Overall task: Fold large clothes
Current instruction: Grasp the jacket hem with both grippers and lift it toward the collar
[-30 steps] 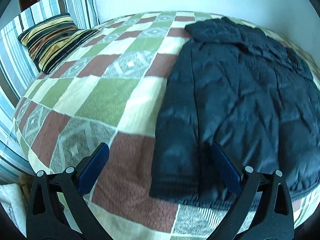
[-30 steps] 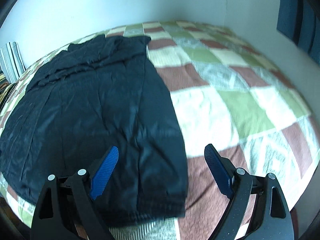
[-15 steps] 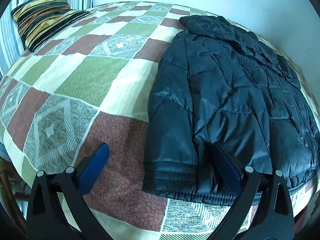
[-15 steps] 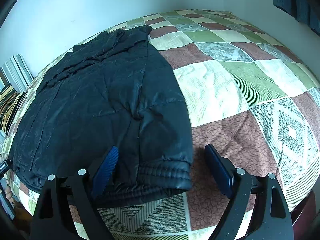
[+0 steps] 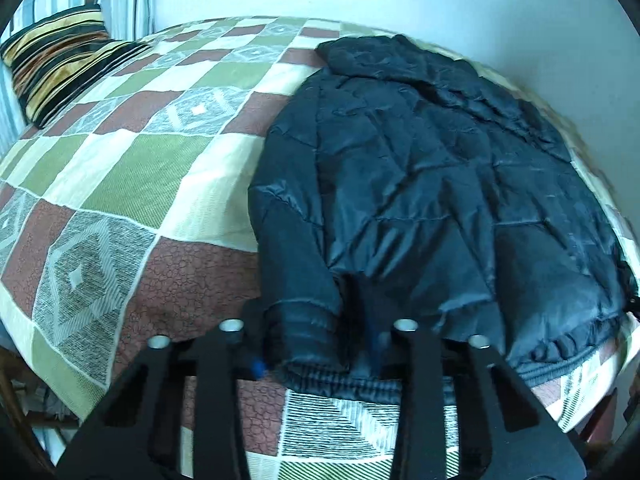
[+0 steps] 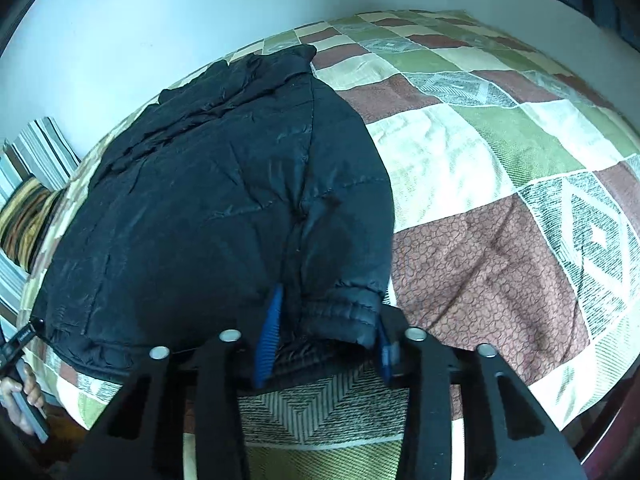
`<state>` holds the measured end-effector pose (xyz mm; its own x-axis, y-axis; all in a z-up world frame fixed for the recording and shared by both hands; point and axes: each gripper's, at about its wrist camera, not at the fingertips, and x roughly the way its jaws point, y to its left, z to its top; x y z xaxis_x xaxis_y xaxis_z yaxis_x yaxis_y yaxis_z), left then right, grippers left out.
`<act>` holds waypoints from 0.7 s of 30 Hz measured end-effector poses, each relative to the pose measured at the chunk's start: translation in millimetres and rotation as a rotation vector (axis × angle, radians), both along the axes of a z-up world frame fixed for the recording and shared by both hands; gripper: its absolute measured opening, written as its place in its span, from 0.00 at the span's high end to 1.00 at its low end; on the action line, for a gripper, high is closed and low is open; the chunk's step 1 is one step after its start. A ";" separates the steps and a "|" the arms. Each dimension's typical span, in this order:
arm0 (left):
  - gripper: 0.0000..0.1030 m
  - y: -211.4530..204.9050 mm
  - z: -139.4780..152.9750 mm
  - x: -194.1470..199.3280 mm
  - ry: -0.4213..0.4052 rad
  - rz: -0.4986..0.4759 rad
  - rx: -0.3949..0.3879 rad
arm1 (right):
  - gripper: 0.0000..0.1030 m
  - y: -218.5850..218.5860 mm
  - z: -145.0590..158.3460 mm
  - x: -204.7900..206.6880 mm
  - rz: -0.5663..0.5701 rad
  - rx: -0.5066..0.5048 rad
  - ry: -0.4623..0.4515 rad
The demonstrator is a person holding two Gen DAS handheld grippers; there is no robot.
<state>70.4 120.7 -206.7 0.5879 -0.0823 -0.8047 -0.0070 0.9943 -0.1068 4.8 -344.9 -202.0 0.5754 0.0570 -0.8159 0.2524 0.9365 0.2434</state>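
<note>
I count one jacket [image 5: 420, 184] at frame centre, one bed [image 5: 132, 184] under it, one striped cushion [image 5: 56, 64] at upper left, and two tongs: left [image 5: 316, 354] and right [image 6: 324, 344], at the bottom of their views.

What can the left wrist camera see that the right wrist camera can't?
Only the left view shows the left gripper shut on one sleeve cuff. Only the right view shows the right gripper shut on the other cuff, plus a hand at the edge. Both show the dark jacket on the patchwork bedspread and the striped pillow.
</note>
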 end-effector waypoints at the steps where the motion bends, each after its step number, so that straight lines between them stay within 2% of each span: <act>1: 0.75 -0.3 0.5 -0.7 -0.003 -0.002 -0.002 | 0.70 0.1 0.9 -1.3 -0.001 0.002 -0.016; 3: 0.83 -1.3 3.8 -2.9 -0.017 -0.013 -0.009 | 0.81 -0.5 3.5 -3.8 -0.001 0.018 -0.027; 6: 0.87 -1.4 10.2 -7.8 -0.040 -0.022 -0.012 | 0.86 -2.4 7.1 -7.2 -0.003 0.062 -0.036; 11: 0.89 8.0 22.5 -15.5 -0.056 -0.024 -0.061 | 0.88 -1.9 15.2 -18.0 0.005 0.095 -0.053; 17: 0.89 21.5 56.9 -30.3 -0.100 -0.013 -0.096 | 0.89 -6.9 38.0 -35.0 0.022 0.174 -0.098; 21: 0.90 33.0 81.8 -23.5 -0.128 0.006 -0.185 | 0.89 -12.2 54.5 -27.5 0.030 0.244 -0.138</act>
